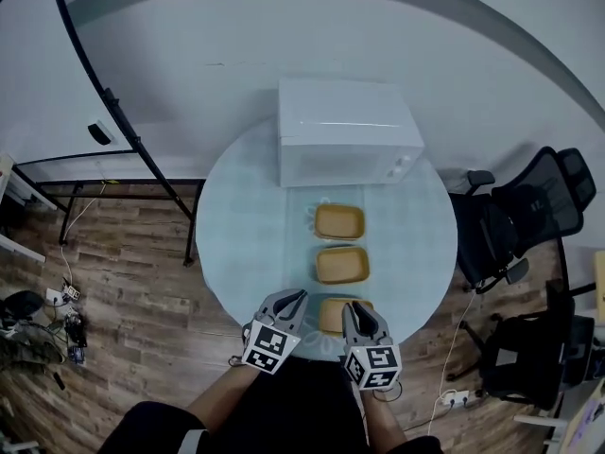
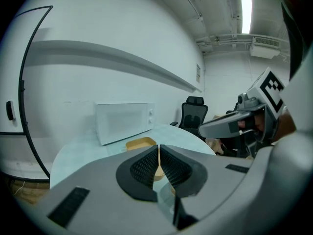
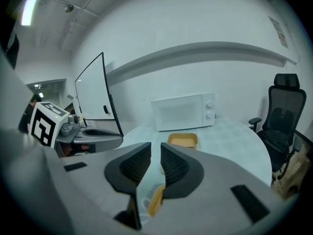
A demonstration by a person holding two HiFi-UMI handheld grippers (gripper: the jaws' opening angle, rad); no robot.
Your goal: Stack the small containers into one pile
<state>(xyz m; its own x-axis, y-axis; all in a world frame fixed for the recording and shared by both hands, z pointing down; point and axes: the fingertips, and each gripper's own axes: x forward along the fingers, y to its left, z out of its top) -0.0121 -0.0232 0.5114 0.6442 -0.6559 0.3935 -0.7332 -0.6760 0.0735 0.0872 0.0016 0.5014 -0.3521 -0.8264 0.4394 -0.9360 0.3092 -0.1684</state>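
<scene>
**Hand-held grippers line up on the near container, stack not yet begun**

Head view first. The left hand-held gripper (image 1: 297, 297) and right hand-held gripper (image 1: 351, 307) sit side by side at 6 o'clock on the round counter (image 1: 241, 225). Three tan containers run in a line from the centre toward that edge: far container (image 1: 339, 221), middle container (image 1: 342, 265), near container (image 1: 330, 316). Each lies apart from the next, and none is nested. The right jaws overlap the near container's right half in the picture, but whether they touch it I cannot tell. A white microwave (image 1: 348, 145) stands at 12 o'clock.

Over to the left gripper view. The jaws are clenched tip to tip with nothing between them, aimed at 12 o'clock along the row. What looks like the far container (image 2: 141, 143) peeks out beside the tips, with the microwave behind it. The right hand-held gripper shows at 3 o'clock.

Now the right gripper view. The jaws are parted by a narrow slit and hold nothing. A tan rim of the near container (image 3: 155, 202) sits just below them at 6 o'clock, and the far container lies straight ahead.

My read is that this is the approach, with the first pick pending. The next move likely calls for the right jaws to widen enough to straddle the near container's wall, settle on the rim and clamp. Then comes a level lift toward 12 o'clock to seat it squarely in the middle container.
</scene>
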